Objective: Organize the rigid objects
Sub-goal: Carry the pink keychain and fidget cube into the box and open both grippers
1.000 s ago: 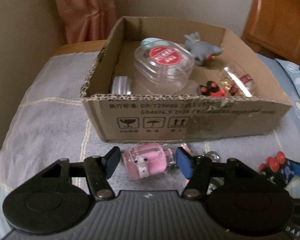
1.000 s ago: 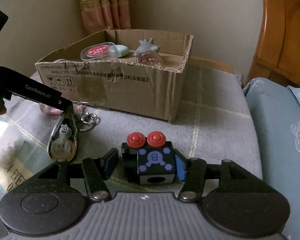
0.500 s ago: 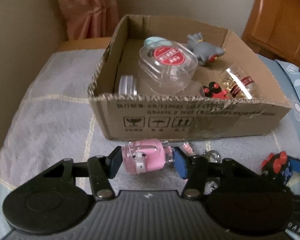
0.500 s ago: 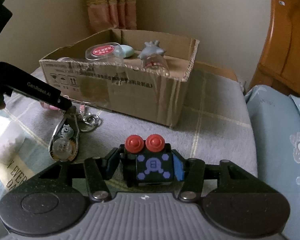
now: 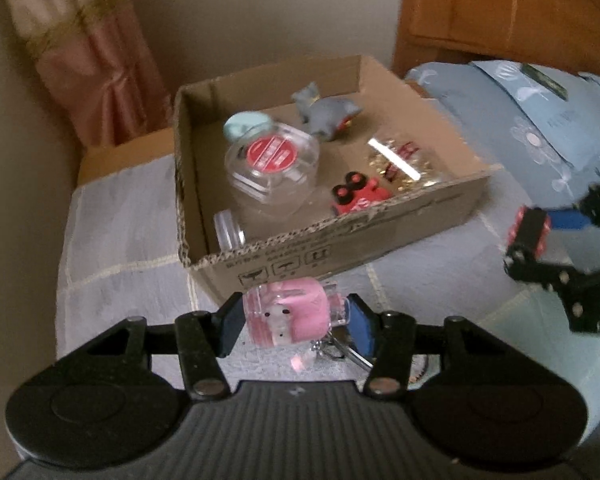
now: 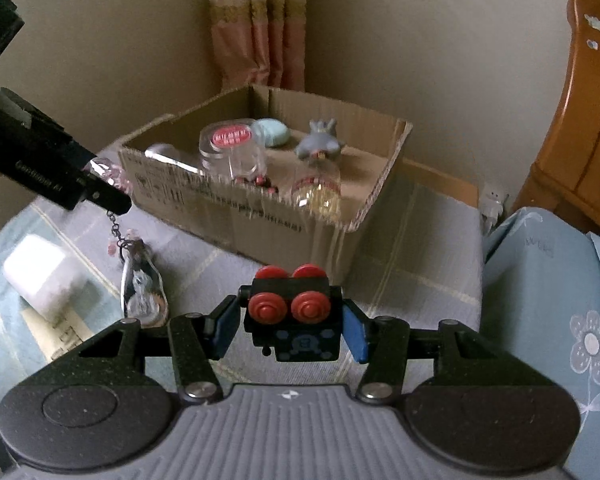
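My left gripper [image 5: 294, 324] is shut on a pink keychain charm [image 5: 292, 314] and holds it above the cloth, just before the near wall of an open cardboard box [image 5: 356, 236]. Its chain hangs down to a clear charm [image 6: 142, 296]. My right gripper [image 6: 286, 328] is shut on a black cube toy with two red buttons [image 6: 296, 320], lifted in front of the box [image 6: 260, 216]. In the left wrist view the right gripper with the cube [image 5: 528, 228] is at the far right.
The box holds a clear jar with a red lid [image 5: 272, 168], a grey shark figure [image 5: 328, 114], a mint case [image 5: 246, 124], a red and black toy [image 5: 358, 196] and a glittery bottle [image 5: 400, 164]. A white block [image 6: 40, 276] lies left. Blue bedding [image 6: 548, 320] and a wooden headboard [image 6: 580, 120] are right.
Both grippers have risen with their objects. The pink charm left the cloth and its chain now hangs. The box interior shows from higher up.
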`<state>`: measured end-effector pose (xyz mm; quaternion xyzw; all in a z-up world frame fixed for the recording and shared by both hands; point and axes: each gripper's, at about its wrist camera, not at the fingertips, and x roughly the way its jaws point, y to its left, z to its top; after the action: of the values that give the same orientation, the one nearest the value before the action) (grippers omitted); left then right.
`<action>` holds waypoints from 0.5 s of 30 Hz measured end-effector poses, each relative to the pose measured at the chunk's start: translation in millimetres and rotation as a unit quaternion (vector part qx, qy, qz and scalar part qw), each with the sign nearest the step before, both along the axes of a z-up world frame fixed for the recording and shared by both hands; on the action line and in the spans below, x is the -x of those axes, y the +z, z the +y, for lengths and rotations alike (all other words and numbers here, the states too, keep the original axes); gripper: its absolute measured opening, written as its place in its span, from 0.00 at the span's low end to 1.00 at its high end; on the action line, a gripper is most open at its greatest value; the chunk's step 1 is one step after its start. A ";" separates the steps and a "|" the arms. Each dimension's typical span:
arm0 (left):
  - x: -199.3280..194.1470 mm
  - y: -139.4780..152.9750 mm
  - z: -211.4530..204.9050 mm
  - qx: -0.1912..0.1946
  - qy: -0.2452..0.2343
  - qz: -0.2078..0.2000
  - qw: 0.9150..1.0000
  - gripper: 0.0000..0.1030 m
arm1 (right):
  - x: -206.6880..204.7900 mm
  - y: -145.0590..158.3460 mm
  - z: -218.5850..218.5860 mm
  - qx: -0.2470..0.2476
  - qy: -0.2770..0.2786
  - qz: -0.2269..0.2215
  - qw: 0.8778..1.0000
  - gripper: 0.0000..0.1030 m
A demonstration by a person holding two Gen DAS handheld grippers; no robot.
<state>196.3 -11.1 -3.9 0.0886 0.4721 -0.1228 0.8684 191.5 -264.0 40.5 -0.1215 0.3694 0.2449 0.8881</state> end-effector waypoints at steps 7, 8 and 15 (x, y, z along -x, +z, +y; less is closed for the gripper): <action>3.6 32.1 -2.3 0.000 -0.025 -0.019 0.999 0.52 | -8.6 23.7 5.5 0.010 0.019 -0.017 1.000 0.58; 3.3 37.0 -1.9 0.003 -0.026 -0.021 0.999 0.52 | -11.0 26.0 6.0 0.011 0.020 -0.018 1.000 0.58; -6.8 64.6 -5.0 0.009 -0.036 -0.046 0.998 0.52 | -35.2 46.7 12.1 0.004 0.019 -0.033 0.999 0.58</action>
<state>203.1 -16.0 60.7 0.1032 0.4275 -0.1543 0.8848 226.7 -251.8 87.1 -0.1404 0.3385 0.2564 0.8944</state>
